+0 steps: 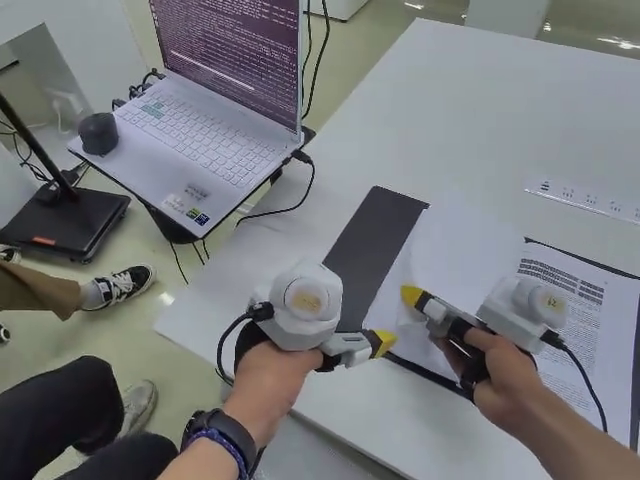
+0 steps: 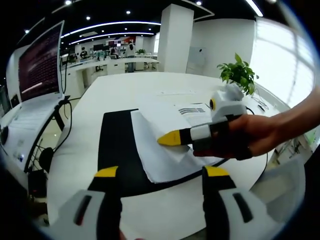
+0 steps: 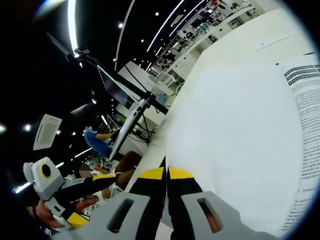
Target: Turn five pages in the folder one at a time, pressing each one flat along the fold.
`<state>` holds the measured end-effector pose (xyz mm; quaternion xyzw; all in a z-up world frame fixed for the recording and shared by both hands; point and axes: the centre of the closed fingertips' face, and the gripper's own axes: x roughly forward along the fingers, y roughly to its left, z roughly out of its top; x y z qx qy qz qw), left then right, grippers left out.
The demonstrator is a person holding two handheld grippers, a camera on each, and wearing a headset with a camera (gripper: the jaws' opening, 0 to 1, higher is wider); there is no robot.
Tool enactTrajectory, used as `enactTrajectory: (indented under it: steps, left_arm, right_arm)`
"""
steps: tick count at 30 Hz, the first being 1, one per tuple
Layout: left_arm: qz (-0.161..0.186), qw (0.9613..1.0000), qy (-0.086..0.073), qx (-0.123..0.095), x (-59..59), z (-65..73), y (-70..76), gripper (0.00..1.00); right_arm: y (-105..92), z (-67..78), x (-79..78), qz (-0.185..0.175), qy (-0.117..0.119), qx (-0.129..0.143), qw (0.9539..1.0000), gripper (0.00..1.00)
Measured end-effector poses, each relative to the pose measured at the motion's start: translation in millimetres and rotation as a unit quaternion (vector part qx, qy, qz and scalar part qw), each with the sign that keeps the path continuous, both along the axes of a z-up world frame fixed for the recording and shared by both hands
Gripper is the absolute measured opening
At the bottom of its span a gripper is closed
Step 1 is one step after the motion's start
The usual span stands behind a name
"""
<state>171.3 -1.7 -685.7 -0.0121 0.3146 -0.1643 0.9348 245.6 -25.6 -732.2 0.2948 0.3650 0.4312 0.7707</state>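
White left gripper [image 1: 383, 343], dark wristwatch [image 1: 218, 430]

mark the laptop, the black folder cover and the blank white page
laptop [image 1: 205, 130], head view, on its keyboard
black folder cover [image 1: 368, 245], head view, on its bare middle
blank white page [image 1: 465, 250], head view, on its unprinted face

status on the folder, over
Left gripper open, at the folder's near edge. Right gripper shut on a page, page lifted. Nothing in the way.

Bare table [image 1: 480, 110] beyond folder [image 1: 365, 250]; laptop [image 1: 215, 120] blocks far left.
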Motion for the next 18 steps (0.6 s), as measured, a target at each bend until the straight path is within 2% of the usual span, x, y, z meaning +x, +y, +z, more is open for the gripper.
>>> enactTrajectory:
  steps: [3,9,12,15,18]
  left_arm:
    - [-0.003,1.0000,0.000,0.000,1.7,-1.3,-0.9,0.65]
    - [-0.011,0.9999,0.002,0.001,1.3,-2.2,-9.8,0.65]
    - [-0.015,0.9999,0.004,0.002,0.5,-2.9,-13.7,0.65]
    - [-0.017,0.9998,0.006,0.004,0.8,-3.3,-14.8,0.66]
    - [-0.015,0.9999,0.006,0.002,2.5,-2.6,-15.6,0.65]
  right_arm:
    - [2.5,-14.4,2.4,-0.007,0.017,-0.010,0.9998,0.00]
    - [6.6,-29.3,4.0,-0.024,0.037,-0.014,0.9989,0.00]
    - [8.4,-31.3,3.5,-0.026,0.046,-0.012,0.9985,0.00]
    - [11.5,-28.0,3.8,-0.028,0.041,-0.010,0.9987,0.00]
    - [15.6,-30.0,7.2,-0.029,0.045,-0.007,0.9985,0.00]
